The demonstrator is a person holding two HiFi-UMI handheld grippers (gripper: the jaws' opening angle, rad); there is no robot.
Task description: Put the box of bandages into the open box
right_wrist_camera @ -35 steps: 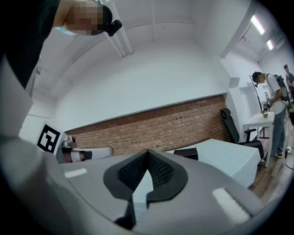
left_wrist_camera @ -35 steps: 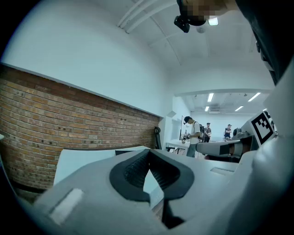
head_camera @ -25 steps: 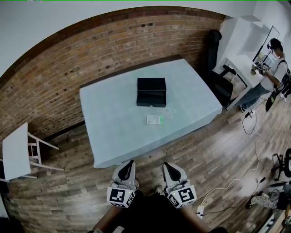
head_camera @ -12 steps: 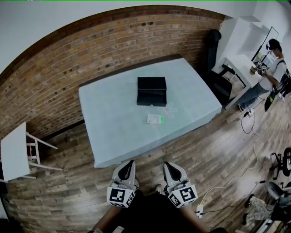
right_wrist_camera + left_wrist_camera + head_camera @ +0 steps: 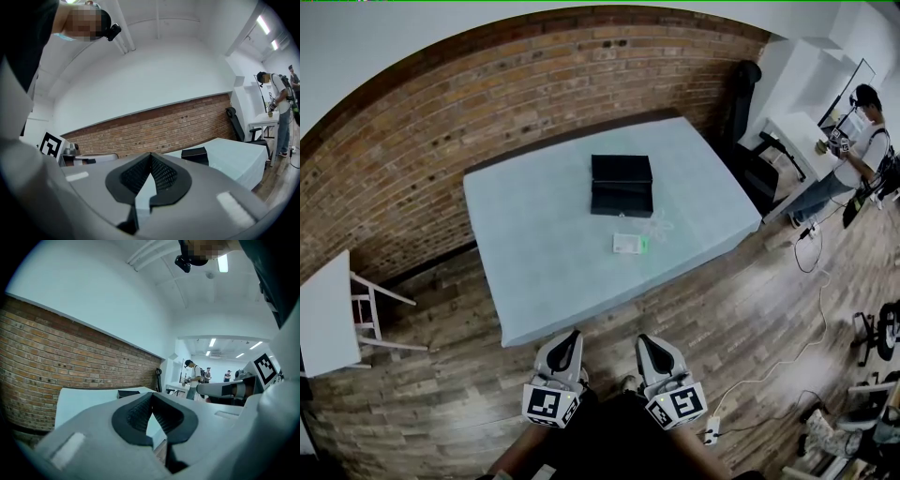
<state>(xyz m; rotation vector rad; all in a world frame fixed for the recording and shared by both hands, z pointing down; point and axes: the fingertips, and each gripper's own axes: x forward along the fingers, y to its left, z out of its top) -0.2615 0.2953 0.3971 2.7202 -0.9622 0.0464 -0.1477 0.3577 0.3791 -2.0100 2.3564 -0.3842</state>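
Since a second ago the table and both boxes have slid a little to the right in the head view, while the grippers keep their spot at the bottom edge. The box of bandages lies flat on the pale blue cover, its long axis running left to right and its green-marked end to the right. It sits just on the near side of the open box, apart from it. A faint clear shape beside it may be a wrapper. The left gripper and right gripper hang side by side over the wooden floor, short of the table's near edge, both aimed at the table. Each has its jaws closed tip to tip with nothing between them.
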